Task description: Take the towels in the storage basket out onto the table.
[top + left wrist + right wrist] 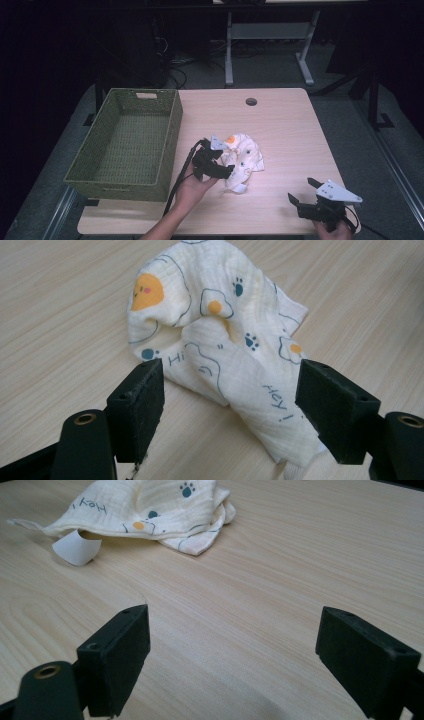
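A crumpled printed cloth is seen lying mid-table beside a green basket. The left gripper is held over its near fold, jaws wide apart and nothing yet pinched. The right gripper is kept open and empty over bare table. If only one loose layer is caught, the cloth may slip free.

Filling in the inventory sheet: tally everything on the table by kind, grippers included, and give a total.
Printed cloth: 1, crumpled near the table's middle, a white tag at its edge.
Green woven basket: 1, at the table's left.
Grippers: 2, left gripper with jaws open at the cloth, right gripper open over bare wood.
Total: 4
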{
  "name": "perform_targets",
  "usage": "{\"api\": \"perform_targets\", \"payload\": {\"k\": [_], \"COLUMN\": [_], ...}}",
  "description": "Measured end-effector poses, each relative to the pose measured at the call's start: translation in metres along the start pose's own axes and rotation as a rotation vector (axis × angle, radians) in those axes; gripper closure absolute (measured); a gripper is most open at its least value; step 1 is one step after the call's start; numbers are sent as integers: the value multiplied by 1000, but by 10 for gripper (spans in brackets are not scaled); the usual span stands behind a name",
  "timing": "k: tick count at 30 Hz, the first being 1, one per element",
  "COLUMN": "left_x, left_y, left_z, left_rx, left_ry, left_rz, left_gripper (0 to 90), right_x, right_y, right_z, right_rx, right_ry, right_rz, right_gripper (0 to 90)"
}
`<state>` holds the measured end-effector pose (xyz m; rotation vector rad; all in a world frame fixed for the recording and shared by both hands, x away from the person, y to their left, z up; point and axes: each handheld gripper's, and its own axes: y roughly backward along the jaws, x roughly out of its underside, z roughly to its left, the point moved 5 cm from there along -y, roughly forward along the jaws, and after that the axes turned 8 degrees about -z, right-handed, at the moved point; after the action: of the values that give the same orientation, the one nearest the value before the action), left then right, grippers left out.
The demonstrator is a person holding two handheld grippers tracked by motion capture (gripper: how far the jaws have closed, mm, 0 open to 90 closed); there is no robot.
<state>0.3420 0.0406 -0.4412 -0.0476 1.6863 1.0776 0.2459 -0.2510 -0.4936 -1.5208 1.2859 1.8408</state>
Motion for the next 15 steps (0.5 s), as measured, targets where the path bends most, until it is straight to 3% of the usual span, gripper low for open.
{"api": "perform_targets", "payload": {"k": [15], "left_x": [18], "left_y": [12], "left_z": [-10], "left_rx": [24], "left_ry": [9], "left_rz": [-34], "left_gripper": [267], "right_x": [0], "right_y": [0], "right_z": [0], "right_rx": [2], "right_ry": [2], "right_rz": [5], "right_gripper": [137]}}
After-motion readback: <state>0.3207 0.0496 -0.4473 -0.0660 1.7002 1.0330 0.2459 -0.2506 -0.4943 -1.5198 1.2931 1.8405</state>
